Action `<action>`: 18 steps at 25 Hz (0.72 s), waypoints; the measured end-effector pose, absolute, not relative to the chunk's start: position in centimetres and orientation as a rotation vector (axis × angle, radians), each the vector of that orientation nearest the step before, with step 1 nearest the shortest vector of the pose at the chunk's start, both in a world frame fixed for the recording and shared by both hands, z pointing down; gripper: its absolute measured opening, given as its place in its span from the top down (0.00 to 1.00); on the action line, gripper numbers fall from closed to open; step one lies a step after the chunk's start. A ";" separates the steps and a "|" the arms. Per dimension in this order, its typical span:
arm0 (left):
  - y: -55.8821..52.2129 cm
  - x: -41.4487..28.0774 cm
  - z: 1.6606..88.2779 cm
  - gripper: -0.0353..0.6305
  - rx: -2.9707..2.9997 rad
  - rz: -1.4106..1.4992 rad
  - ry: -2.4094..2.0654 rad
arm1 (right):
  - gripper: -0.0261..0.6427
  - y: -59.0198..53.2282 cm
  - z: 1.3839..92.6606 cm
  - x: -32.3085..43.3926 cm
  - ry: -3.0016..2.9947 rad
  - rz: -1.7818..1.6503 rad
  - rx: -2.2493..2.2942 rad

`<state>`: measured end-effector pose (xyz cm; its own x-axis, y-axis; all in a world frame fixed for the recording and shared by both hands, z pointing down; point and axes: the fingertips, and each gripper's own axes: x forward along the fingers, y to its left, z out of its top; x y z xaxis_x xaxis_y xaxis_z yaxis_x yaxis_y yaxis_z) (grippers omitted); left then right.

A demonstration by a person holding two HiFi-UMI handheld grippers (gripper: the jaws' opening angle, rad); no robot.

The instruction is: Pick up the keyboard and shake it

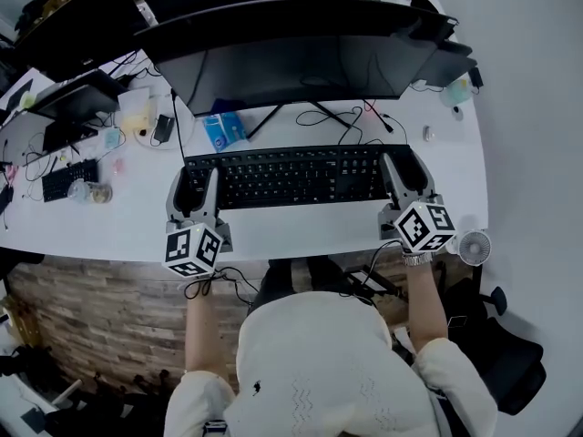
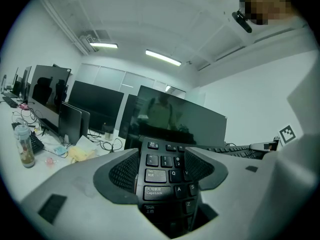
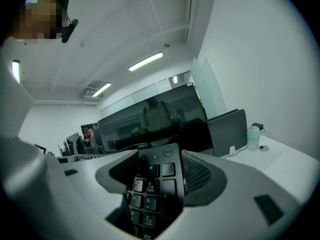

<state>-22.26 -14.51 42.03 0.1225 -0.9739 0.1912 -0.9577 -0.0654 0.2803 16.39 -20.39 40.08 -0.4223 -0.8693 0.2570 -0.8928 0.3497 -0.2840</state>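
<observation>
Left claw pinches the left end of the keyboard. In the left gripper view its pads press the two long edges, with the Tab/Caps Lock keys showing between them. Right claw pinches the right end the same way; the right gripper view shows numpad keys and a round logo in the gap. Neither claw is spread or empty.

Position: keyboard runs left-right across the near half of the counter. It sits just near of the monitor stand, w/ a blue box beyond its far-left corner. A small fan stands at the counter's right near corner, beside the right claw but apart from it.

Progress (est.): grasp at both ends looks made. Lift can't be confirmed. From the head view the board appears level and at or close to the counter, and no clear gap shows under it. Shaking is not yet done, so approx. the first third of the task is complete.

Keyboard vs. claws: board spans the whole gap between them, each end seated deep in a claw, long axis roughly square to the claw fingers. Remaining, by judgement: raise both ends together, clear the monitor stand and cables, then shake.
</observation>
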 end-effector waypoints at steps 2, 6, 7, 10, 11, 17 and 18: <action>-14.5 -22.2 42.6 0.53 2.063 -0.058 -1.873 | 0.58 -20.4 40.7 16.5 -2.518 0.607 1.650; -14.1 -22.1 43.8 0.53 2.045 -0.039 -1.860 | 0.58 -19.9 41.8 16.6 -2.496 0.631 1.646; -14.0 -22.0 44.1 0.53 2.041 -0.035 -1.858 | 0.58 -19.9 42.1 16.6 -2.491 0.636 1.644; -13.9 -21.9 45.0 0.53 2.028 -0.018 -1.848 | 0.58 -19.8 43.1 16.8 -2.475 0.657 1.638; -13.8 -21.8 45.4 0.53 2.023 -0.012 -1.844 | 0.58 -19.7 43.5 16.9 -2.469 0.666 1.636; -13.4 -21.7 47.1 0.53 1.995 0.025 -1.831 | 0.58 -19.5 45.5 17.0 -2.442 0.717 1.618; -13.3 -21.6 47.5 0.53 1.987 0.029 -1.826 | 0.58 -19.4 45.8 17.0 -2.436 0.722 1.616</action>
